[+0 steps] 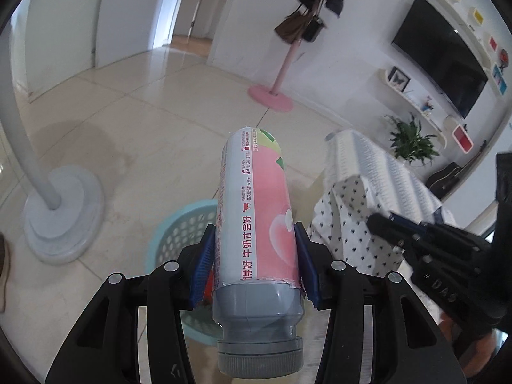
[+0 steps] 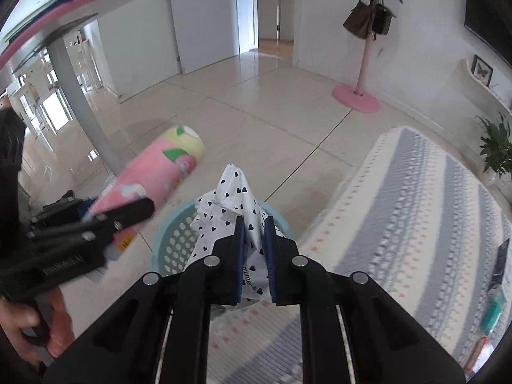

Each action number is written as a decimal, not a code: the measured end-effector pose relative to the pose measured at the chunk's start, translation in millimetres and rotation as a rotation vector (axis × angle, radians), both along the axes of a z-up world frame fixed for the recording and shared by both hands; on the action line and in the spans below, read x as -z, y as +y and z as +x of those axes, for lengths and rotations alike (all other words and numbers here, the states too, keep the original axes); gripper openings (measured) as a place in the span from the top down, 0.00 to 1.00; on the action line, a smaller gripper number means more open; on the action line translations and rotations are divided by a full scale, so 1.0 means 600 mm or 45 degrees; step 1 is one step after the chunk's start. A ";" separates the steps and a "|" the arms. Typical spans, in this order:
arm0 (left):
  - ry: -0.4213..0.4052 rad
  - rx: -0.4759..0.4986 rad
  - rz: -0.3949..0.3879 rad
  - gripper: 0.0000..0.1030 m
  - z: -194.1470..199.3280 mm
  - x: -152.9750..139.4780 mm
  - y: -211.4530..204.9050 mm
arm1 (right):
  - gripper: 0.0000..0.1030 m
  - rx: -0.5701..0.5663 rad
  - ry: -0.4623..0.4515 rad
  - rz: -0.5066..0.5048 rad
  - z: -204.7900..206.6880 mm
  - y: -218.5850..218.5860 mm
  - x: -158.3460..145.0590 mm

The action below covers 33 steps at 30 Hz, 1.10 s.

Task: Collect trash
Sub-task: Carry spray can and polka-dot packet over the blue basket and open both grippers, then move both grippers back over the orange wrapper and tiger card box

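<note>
left tool pinching bottle; right tool pinching wrapper | both above basket rim

We see a glossy printed sleeve on the grey plastic yogurt bottle, matt at its cap end. We note the heart-print wrapper, thin and crinkled like paper. The turquoise laundry basket is perforated plastic. The floor tiles shine, polished smooth. The striped tablecloth looks woven and ribbed. Gripper fingers wear ridged blue pads on matt black plastic.
</note>
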<state>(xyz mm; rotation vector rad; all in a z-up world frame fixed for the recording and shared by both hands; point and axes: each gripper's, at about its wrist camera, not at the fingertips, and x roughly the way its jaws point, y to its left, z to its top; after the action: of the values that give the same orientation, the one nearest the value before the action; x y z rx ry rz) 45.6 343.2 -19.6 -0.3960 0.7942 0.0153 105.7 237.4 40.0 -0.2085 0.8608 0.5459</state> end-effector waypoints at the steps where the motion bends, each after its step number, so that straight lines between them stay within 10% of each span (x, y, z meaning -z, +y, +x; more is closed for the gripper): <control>1: 0.019 0.001 -0.008 0.55 0.006 0.014 0.004 | 0.90 0.007 0.015 0.001 0.006 0.005 0.005; 17: 0.040 -0.063 0.041 0.36 0.005 0.038 0.028 | 0.77 -0.008 0.113 0.028 0.025 0.014 0.037; 33: -0.224 0.077 0.128 0.36 -0.060 -0.128 -0.120 | 0.77 0.138 -0.074 0.156 -0.073 -0.199 -0.096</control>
<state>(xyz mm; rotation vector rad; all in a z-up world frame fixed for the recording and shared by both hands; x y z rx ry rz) 9.8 271.0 57.4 -0.2740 0.6288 -0.0356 61.9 118.0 97.7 -0.0651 0.7745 0.4871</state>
